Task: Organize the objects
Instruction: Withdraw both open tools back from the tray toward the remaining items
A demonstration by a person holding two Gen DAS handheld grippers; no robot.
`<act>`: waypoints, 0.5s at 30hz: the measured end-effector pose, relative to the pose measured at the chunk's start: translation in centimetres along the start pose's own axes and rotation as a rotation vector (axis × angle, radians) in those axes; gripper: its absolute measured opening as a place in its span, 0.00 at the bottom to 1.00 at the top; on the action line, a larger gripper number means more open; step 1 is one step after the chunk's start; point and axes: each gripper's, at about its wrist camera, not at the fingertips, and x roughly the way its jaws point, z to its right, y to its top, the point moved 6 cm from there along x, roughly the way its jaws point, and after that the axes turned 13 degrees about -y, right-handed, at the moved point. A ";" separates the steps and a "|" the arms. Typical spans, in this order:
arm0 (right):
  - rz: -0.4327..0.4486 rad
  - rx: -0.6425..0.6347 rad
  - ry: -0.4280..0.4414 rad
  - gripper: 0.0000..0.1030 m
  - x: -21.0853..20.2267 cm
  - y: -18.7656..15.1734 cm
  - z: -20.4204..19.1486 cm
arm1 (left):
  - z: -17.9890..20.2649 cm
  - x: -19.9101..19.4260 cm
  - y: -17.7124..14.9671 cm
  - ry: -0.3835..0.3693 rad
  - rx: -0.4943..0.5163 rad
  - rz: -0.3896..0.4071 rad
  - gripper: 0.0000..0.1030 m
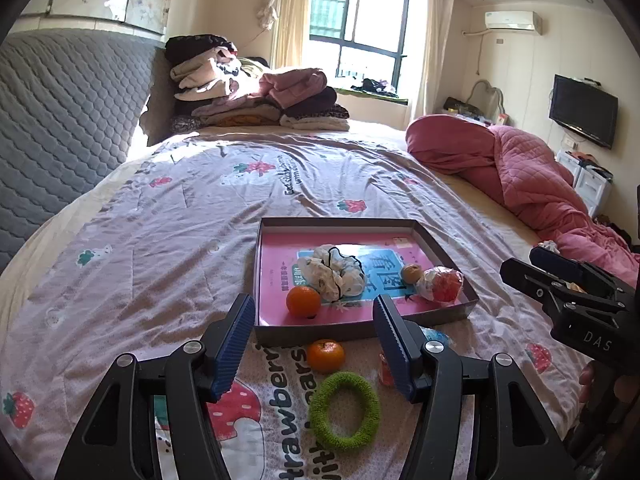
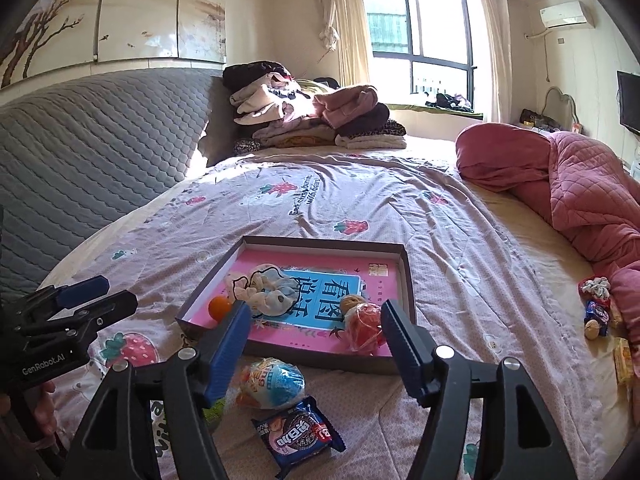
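Item: shallow box tray (image 1: 448, 240), pink printed floor with a blue panel, lying flat on a strawberry-print bedspread (image 1: 160, 216).

Contents of tray: one orange (image 1: 303, 301) at the near left corner; a white patterned scrunchie (image 1: 336, 276) in the middle, just behind the orange; a walnut-like nut (image 1: 411, 273) touching a clear-wrapped red sweet (image 1: 442, 283) at the near right corner.

Loose on the bedspread, outside the tray's near wall: a second orange (image 1: 326, 355), just beside the wall; a green fuzzy hair ring (image 1: 345, 411) touching that orange on its near side; a blue-and-white wrapped ball sweet (image 2: 270, 382); a dark blue biscuit packet (image 2: 298, 432) nearer the camera than the ball sweet.

Left gripper (image 1: 314, 346): fingers spread wide, holding nothing. The second orange lies between the two blue pads, closer to the right one; the green hair ring lies below, also inside the span.

Right gripper (image 2: 316, 346): fingers spread wide, holding nothing. The ball sweet lies between the pads, toward the left one; the red sweet shows in the gap beyond, inside the tray.

Far right edge of bed, beside a pink quilt (image 2: 580, 184): a small cluster of wrapped snacks (image 2: 600, 312), too small to sort with confidence, possibly including another nut.

Background: folded clothes (image 1: 256, 96) stacked at the head of the bed.
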 end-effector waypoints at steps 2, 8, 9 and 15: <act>0.000 -0.005 0.006 0.65 -0.3 -0.1 -0.1 | 0.1 -0.3 -0.1 0.004 0.003 0.000 0.61; -0.005 -0.030 0.016 0.70 -1.1 -1.0 -0.4 | 0.8 -1.2 -1.0 0.002 0.005 -0.008 0.62; -0.006 -0.030 0.018 0.70 -1.3 -1.2 -0.4 | 0.9 -1.3 -1.1 0.001 0.005 -0.009 0.62; -0.009 -0.034 0.023 0.70 -2.0 -2.3 -0.1 | 1.5 -1.8 -1.9 -0.002 0.010 -0.021 0.62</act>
